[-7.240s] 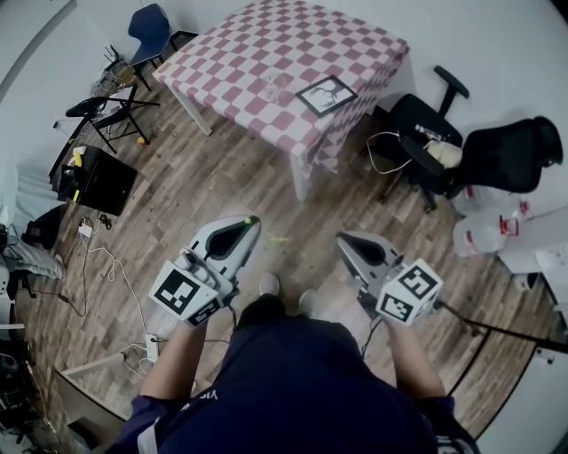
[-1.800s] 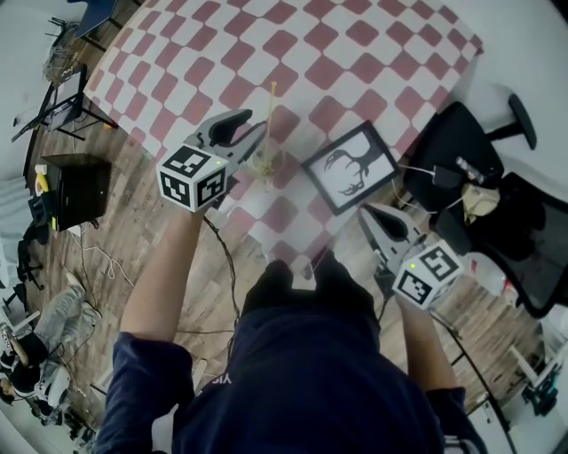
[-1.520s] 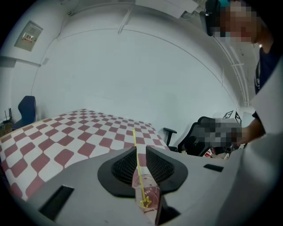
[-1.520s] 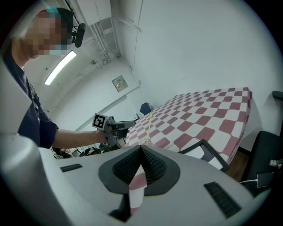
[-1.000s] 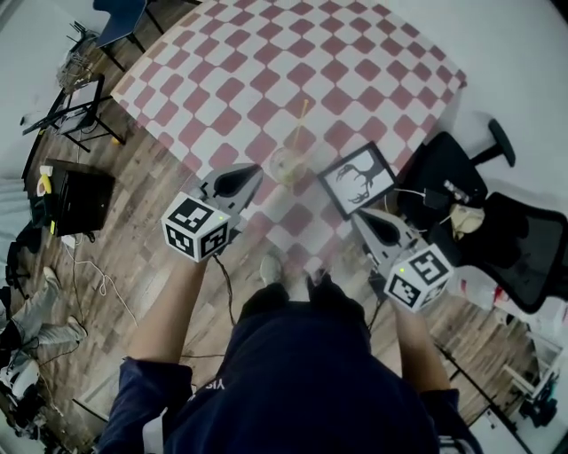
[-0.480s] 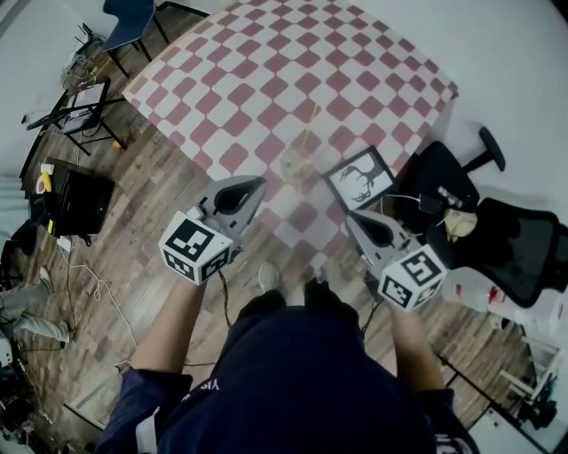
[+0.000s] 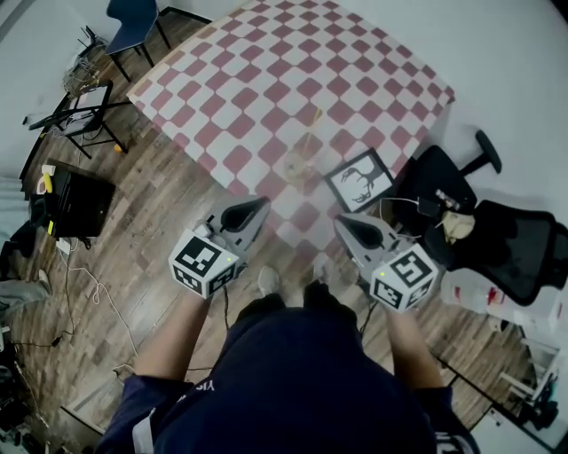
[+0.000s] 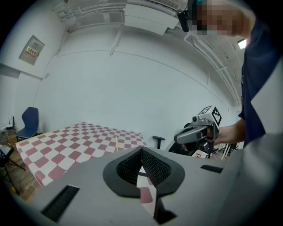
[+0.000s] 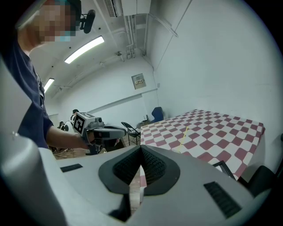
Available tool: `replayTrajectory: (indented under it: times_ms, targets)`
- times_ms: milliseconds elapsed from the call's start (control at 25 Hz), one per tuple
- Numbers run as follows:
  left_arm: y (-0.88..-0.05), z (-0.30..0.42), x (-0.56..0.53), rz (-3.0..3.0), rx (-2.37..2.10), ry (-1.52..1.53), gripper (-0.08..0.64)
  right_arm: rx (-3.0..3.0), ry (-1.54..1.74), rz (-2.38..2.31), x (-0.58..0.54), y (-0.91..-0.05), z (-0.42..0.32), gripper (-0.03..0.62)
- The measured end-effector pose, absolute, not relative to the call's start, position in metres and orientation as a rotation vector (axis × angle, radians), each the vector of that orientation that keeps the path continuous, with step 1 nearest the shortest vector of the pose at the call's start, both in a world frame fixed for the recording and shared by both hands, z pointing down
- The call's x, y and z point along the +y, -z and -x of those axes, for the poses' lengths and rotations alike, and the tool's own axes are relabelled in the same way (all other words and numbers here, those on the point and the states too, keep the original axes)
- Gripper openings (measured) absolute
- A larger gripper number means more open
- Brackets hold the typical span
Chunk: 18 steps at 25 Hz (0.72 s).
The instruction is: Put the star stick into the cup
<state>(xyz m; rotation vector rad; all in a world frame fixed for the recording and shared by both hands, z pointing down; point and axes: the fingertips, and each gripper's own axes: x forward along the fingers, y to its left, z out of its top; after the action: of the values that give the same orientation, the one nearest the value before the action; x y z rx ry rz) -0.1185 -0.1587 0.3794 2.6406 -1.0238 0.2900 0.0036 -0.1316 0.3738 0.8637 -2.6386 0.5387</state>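
Observation:
A clear cup (image 7: 300, 166) stands near the front edge of the red-and-white checked table (image 7: 266, 80). The thin yellow star stick (image 7: 310, 135) leans inside it, and also shows as a slim stick (image 8: 116, 143) in the left gripper view and as a slim stick (image 9: 185, 133) in the right gripper view. My left gripper (image 7: 253, 207) hangs short of the table edge over the wooden floor, shut and empty. My right gripper (image 7: 342, 222) is level with it, also shut with nothing held. Each gripper sees the other: the right one (image 8: 194, 134) and the left one (image 9: 106, 131).
A framed black-and-white picture (image 7: 359, 180) lies on the table right of the cup. Black office chairs (image 7: 444, 191) stand at the right, with water jugs (image 7: 470, 288) beyond. At the left are a black case (image 7: 75, 195), a folding chair (image 7: 93, 106), a blue chair (image 7: 133, 22) and floor cables.
Both grippers have drawn back from the table toward the person. The left gripper has left the cup's side. The stick stays standing in the cup.

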Motion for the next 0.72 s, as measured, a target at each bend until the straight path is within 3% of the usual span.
replayTrajectory:
  times_ms: [720]
  targets:
    - [-0.377, 0.12, -0.168, -2.623, -1.063, -0.264, 0.032, -2.649, -0.536, -0.85, -0.142, -0.373, -0.006, 0.014]
